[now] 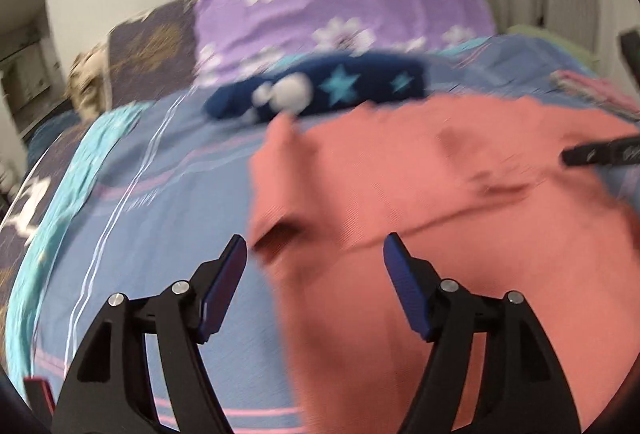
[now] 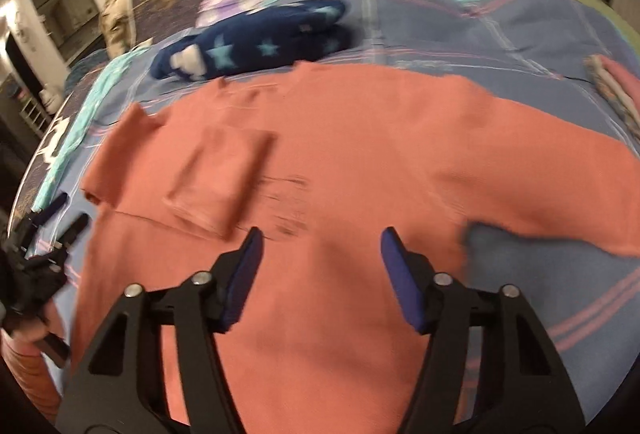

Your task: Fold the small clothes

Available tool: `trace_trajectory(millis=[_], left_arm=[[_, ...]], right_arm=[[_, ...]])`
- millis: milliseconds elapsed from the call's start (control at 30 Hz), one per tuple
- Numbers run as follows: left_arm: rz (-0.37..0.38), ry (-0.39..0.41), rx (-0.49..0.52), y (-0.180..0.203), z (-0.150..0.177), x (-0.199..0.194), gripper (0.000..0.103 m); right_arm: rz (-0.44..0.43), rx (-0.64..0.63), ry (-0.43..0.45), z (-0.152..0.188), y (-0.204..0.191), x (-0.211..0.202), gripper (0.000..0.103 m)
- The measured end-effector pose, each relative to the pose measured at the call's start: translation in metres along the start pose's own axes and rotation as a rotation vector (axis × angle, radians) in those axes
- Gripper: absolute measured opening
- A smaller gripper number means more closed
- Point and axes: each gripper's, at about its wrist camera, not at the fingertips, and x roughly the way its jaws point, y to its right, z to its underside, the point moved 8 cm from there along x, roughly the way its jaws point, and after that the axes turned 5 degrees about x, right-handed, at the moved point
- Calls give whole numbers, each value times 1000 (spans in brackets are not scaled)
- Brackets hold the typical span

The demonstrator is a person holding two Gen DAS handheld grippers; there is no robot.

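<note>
A salmon-pink shirt (image 2: 340,162) lies spread flat on the blue striped bedsheet (image 2: 540,262). In the right wrist view one sleeve (image 2: 220,178) is folded inward onto the shirt's body, while the other sleeve (image 2: 540,194) stretches out to the right. My right gripper (image 2: 322,234) hovers open over the shirt's middle, nothing between its pads. My left gripper (image 1: 316,240) is open above the shirt's (image 1: 420,202) left edge, also holding nothing. It shows small and blurred at the far left of the right wrist view (image 2: 66,216). One right finger (image 1: 600,152) pokes in over the shirt.
A folded navy garment with stars (image 1: 320,90) (image 2: 256,42) lies just beyond the shirt. A purple flowered pillow (image 1: 340,6) is behind it. Folded pink clothes (image 2: 616,90) sit at the right, a teal cloth (image 1: 60,194) runs along the left. A ribbed sleeve (image 2: 24,374) is at lower left.
</note>
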Motion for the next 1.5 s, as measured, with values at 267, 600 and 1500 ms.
trace_trajectory(millis=[267, 600, 1500], left_arm=[[-104, -97, -115, -45, 7, 37, 71], [-187, -114, -151, -59, 12, 44, 71], [-262, -128, -94, -52, 13, 44, 74]], right_arm=[[148, -322, 54, 9, -84, 35, 61], [29, 287, 19, 12, 52, 10, 26], [127, 95, 43, -42, 65, 26, 13]])
